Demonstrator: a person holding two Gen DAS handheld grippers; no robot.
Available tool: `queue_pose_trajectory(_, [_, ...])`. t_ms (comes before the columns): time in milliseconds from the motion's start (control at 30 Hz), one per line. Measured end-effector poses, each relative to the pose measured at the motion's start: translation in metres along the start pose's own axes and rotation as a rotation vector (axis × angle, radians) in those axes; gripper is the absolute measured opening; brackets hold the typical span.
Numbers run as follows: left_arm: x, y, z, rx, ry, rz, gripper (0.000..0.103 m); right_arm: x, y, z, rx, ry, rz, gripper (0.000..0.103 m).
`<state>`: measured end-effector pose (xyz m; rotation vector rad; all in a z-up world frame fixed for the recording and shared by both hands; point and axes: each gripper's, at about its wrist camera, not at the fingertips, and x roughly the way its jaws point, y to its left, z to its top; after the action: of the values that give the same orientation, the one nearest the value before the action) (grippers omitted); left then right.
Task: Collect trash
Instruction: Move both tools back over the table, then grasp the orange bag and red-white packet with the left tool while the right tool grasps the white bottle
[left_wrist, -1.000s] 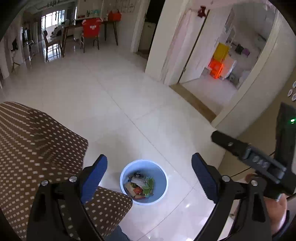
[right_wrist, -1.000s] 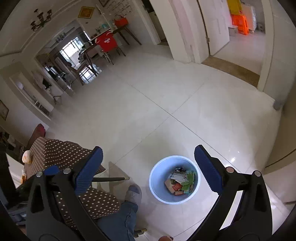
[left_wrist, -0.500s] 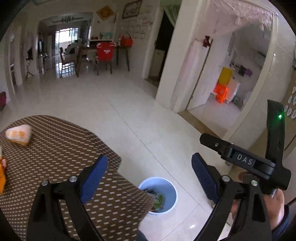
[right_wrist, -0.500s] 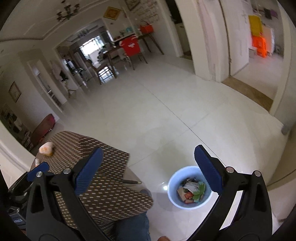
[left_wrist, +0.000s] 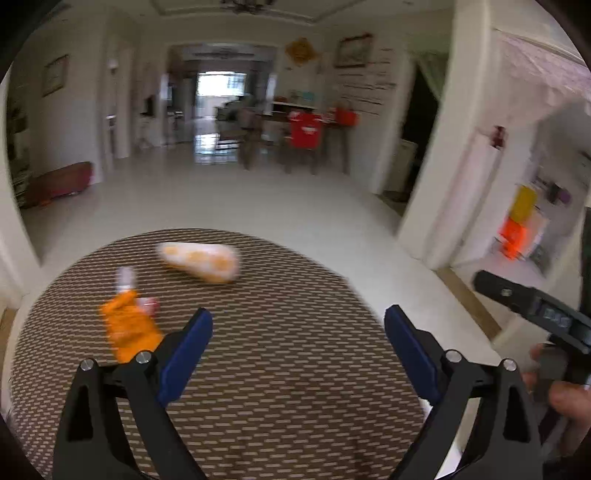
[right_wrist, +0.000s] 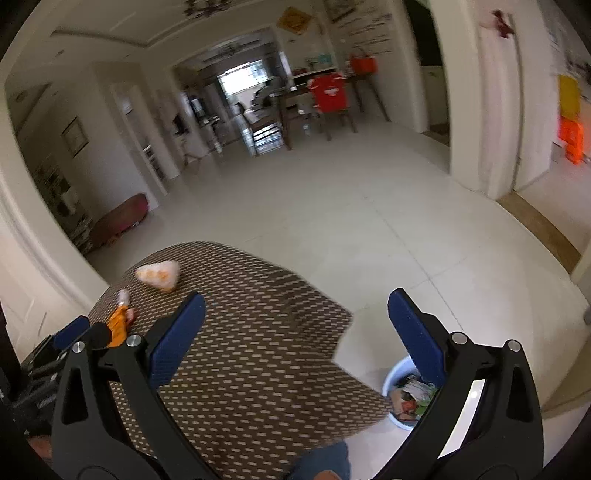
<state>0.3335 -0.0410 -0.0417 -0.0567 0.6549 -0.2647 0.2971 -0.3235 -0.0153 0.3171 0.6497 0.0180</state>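
Two wrappers (left_wrist: 130, 329) beyond left fingers (left_wrist: 188, 349).

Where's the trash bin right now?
In the right wrist view, the blue trash bin sits on the floor at lower right, beside the patterned table, partly behind the right hand-held gripper.

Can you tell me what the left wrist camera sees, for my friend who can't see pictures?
The open left gripper hangs over a round table with a brown patterned cloth. On the table lie an orange wrapper and a white and orange packet, both blurry. Behind is a big tiled room, and the right gripper shows at the right edge.
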Motion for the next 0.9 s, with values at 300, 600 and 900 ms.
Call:
queue_pose_trajectory(300, [0.013, 0.111, -0.008, -0.173, 0.032, 0.250, 0.093, 0.034, 0.076, -0.013, -0.108, 0.069, 0.085, 0.097])
queue_pose_trajectory(600, [0.072, 0.158, -0.012, -0.214, 0.150, 0.325, 0.093, 0.062, 0.106, -0.023, -0.145, 0.126, 0.131, 0.097])
queue_pose_trajectory(900, [0.115, 0.164, -0.022, -0.169, 0.239, 0.308, 0.073, 0.082, 0.110, -0.023, -0.150, 0.158, 0.145, 0.097])
